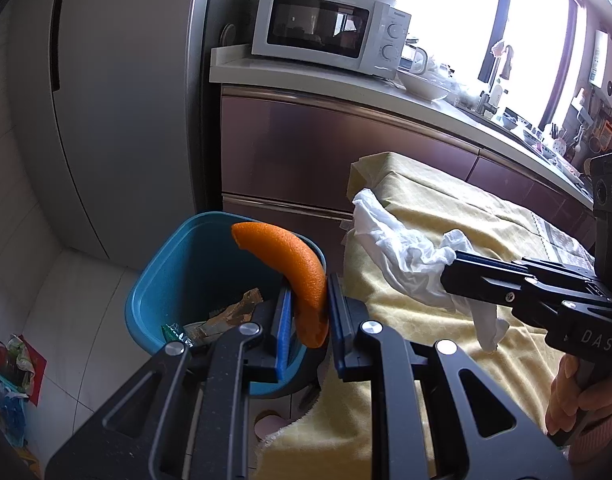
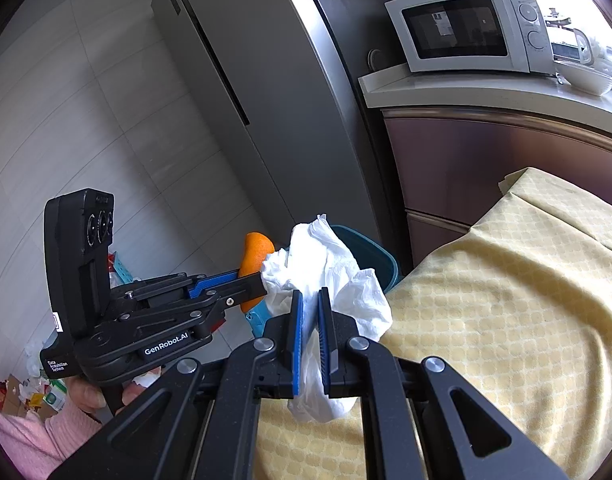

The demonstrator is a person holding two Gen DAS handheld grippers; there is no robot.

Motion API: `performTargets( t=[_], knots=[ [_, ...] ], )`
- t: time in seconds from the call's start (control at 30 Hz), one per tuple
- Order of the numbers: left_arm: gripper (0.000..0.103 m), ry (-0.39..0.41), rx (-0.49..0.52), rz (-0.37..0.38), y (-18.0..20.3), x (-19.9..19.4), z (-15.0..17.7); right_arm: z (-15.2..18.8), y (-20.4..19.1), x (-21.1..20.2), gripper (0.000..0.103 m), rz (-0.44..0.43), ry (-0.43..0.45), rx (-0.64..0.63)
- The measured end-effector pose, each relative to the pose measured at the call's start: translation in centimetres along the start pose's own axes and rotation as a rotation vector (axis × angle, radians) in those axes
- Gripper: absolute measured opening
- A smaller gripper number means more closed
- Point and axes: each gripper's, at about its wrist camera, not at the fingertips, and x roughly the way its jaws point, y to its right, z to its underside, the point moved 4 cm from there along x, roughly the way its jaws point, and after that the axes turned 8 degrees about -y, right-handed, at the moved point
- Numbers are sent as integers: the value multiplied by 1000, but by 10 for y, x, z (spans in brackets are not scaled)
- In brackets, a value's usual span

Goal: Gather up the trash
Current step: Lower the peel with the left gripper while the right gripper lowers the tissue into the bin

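My left gripper (image 1: 310, 312) pinched orange peel (image 1: 293, 268) over the bin (image 1: 161, 280) at lower left, right gripper (image 2: 310, 320) clamped on tissue (image 2: 330, 264); I figured open only once centered.

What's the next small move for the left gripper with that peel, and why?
Probably open the left gripper and let go. It is shut on the orange peel, which in the left wrist view hangs over the near rim of the blue bin, where wrappers already lie. The right gripper, shut on the white tissue, looks close beside it, so nudging left first may be safer.
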Motion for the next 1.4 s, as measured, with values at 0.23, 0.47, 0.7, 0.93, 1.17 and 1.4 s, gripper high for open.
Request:
performTargets(
  t=[0.23, 0.47, 0.7, 0.93, 1.17, 1.4],
  knots=[
    [17, 2, -9, -12, -7, 1, -2, -5, -3, 5, 6, -12, -5, -12],
    [17, 0, -17, -22, -10, 3, -4, -9, -3, 11, 6, -28, -12, -15],
    [17, -2, -20, -30, -13, 5, -5, -12, -2, 15, 6, -45, -14, -13],
    [17, -3, -29, -39, -16, 7, -6, -14, -4, 21, 6, -58, -20, -14],
    [17, -11, -39, -49, -21, 10, -6, -22, -4, 32, 6, -65, -38, -4],
    [17, -19, -49, -58, -26, 16, -8, -25, -4, 42, 6, -70, -54, -4]
  ],
)
